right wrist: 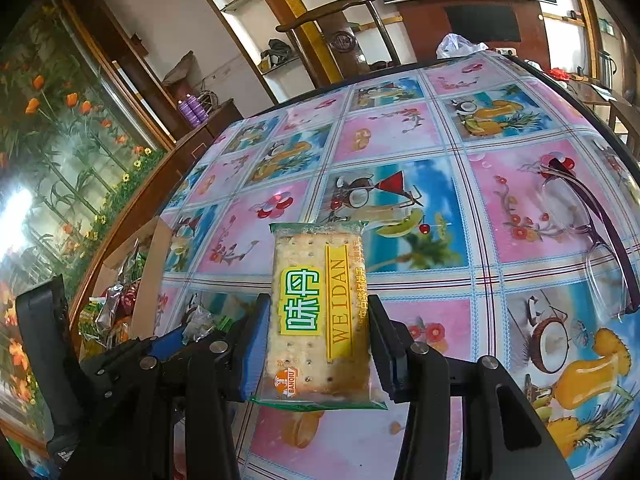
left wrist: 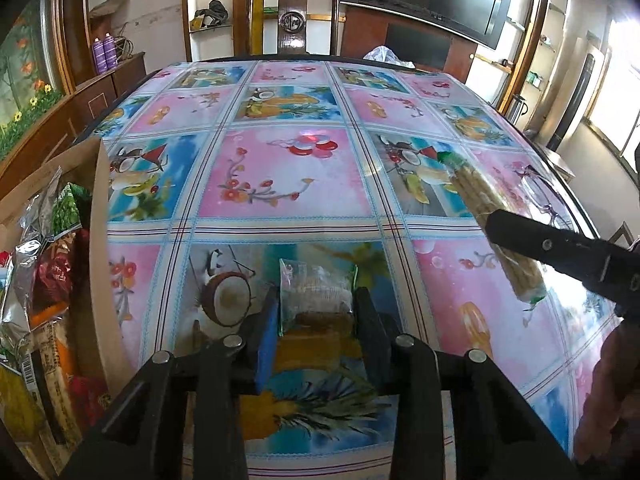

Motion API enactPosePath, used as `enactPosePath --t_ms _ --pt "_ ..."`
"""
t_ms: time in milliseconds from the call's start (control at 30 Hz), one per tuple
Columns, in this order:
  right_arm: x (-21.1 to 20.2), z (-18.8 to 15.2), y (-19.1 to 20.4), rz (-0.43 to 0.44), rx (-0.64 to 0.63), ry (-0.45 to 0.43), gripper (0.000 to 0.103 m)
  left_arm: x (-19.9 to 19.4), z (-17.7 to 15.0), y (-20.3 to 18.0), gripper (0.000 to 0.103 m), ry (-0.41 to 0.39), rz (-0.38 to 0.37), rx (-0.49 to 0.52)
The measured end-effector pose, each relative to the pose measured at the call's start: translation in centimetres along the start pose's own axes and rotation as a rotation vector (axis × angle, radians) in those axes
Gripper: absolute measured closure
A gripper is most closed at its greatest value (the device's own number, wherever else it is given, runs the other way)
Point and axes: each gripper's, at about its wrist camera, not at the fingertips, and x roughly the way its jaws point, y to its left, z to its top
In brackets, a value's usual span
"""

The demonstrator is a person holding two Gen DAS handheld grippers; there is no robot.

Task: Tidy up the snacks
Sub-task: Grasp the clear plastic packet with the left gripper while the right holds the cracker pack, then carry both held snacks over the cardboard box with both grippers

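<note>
Snacks mostly sit in the box [left wrist: 96, 216] at the table's left edge already, a heap of foil and plastic packs. Two remain out, and I have both. My left gripper [left wrist: 316, 312] has its jaws drawn in on a small clear packet [left wrist: 316, 284] lying on the tablecloth [left wrist: 288, 176], pads against its sides. My right gripper [right wrist: 318, 336] clamps a cracker pack [right wrist: 318, 312], raised off the cloth. Glasses [right wrist: 592, 248] lie to the right; I judge they are not mine to sort. Left to do: carry both packs over and drop them in the box.
</note>
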Motion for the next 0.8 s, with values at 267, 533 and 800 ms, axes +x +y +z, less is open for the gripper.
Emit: enactPosePath --t_ms 267,533,800 --pt "-0.1 -0.1 0.4 0.004 -0.017 -0.006 0.053 -1.9 0.0 -0.2 0.069 -0.042 -0.011 0.002" --pt "-0.1 -0.6 1.9 0.031 -0.072 -0.014 0.053 -4.1 0.0 0.3 0.069 -0.083 -0.021 -0.004" --pt "-0.4 -1.7 4.4 0.108 -0.144 -0.024 0.053 -6.2 -0.4 2.1 0.068 -0.121 -0.021 -0.036"
